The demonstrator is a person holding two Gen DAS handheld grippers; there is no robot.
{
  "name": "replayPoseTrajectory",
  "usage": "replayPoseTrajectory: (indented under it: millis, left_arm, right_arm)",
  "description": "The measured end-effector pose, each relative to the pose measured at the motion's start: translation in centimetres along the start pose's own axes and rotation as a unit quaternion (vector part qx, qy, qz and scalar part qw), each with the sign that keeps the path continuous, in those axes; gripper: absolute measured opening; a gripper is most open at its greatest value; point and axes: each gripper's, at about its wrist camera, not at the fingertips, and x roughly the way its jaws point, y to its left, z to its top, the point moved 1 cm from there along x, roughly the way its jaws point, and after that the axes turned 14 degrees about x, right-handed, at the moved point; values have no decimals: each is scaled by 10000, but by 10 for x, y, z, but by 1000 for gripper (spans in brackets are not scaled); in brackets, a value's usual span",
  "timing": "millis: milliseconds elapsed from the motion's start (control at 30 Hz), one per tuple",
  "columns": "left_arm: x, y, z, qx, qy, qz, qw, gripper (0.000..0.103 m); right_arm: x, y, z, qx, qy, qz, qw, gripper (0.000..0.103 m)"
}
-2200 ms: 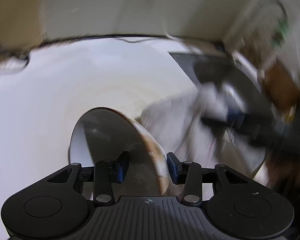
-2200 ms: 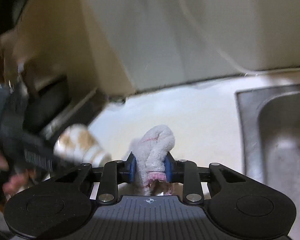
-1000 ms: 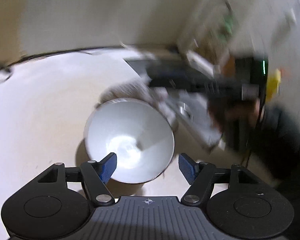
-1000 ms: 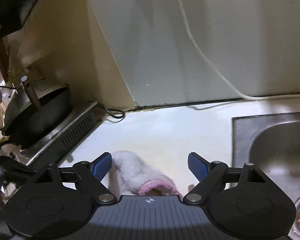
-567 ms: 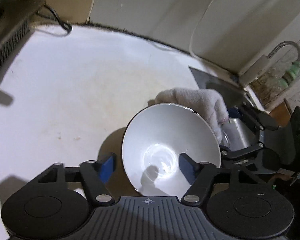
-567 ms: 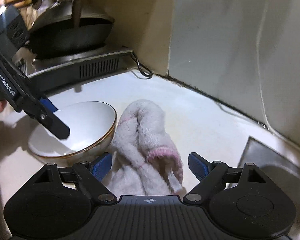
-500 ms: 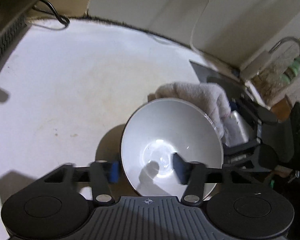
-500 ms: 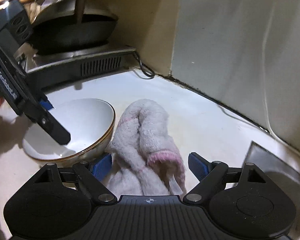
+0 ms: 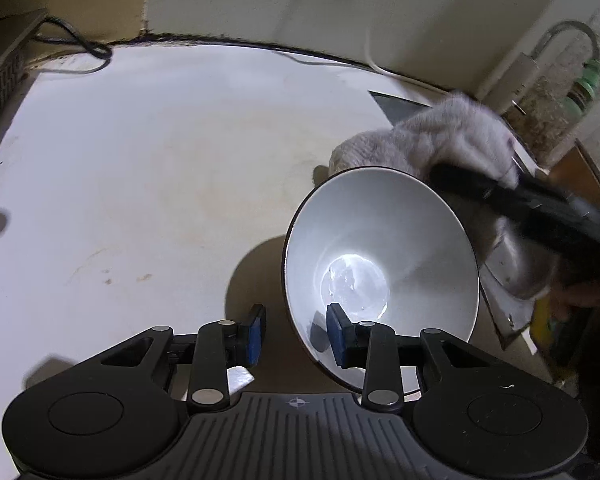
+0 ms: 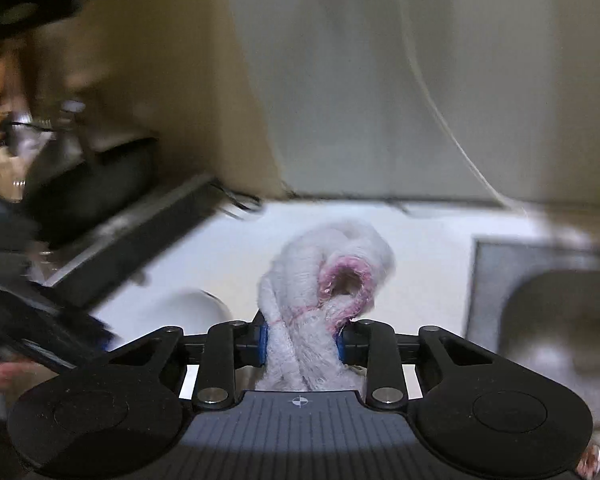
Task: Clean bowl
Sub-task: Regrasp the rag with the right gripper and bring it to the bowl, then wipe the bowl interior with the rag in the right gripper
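The left gripper (image 9: 294,334) is closing astride the near rim of the white bowl (image 9: 380,256), which stands tilted on the countertop (image 9: 160,168); pad contact appears incomplete. The right gripper (image 10: 302,344) is closing on the bunched cloth (image 10: 332,264), pads pressing its sides, beside the sink (image 10: 548,300).
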Motion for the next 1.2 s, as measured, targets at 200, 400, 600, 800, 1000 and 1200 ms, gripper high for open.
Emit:
replayPoseTrajectory:
  millis: [200, 400, 600, 800, 1000, 1200]
  left_arm:
    - [-2, 0, 0, 8, -50, 74, 10000, 37]
    - [6, -3, 0, -16, -41, 4, 10000, 37]
    - [10, -12, -3, 281, -55, -21, 9996, 37]
    - [13, -18, -5, 889, -126, 197, 9958, 26]
    - [7, -14, -6, 617, -106, 140, 9979, 36]
    - [-29, 10, -17, -17, -674, -319, 9972, 42]
  right_arm:
    - [-24, 4, 25, 137, -542, 75, 9984, 29]
    - [-59, 28, 53, 188, -513, 1266, 9904, 29]
    - [21, 53, 12, -425, 1530, 552, 9858, 29]
    - [68, 63, -17, -1119, 2192, 70, 9692, 27]
    - [62, 99, -25, -2879, 2253, -572, 9290, 29]
    - [17, 93, -2, -2298, 1715, -224, 9577, 40]
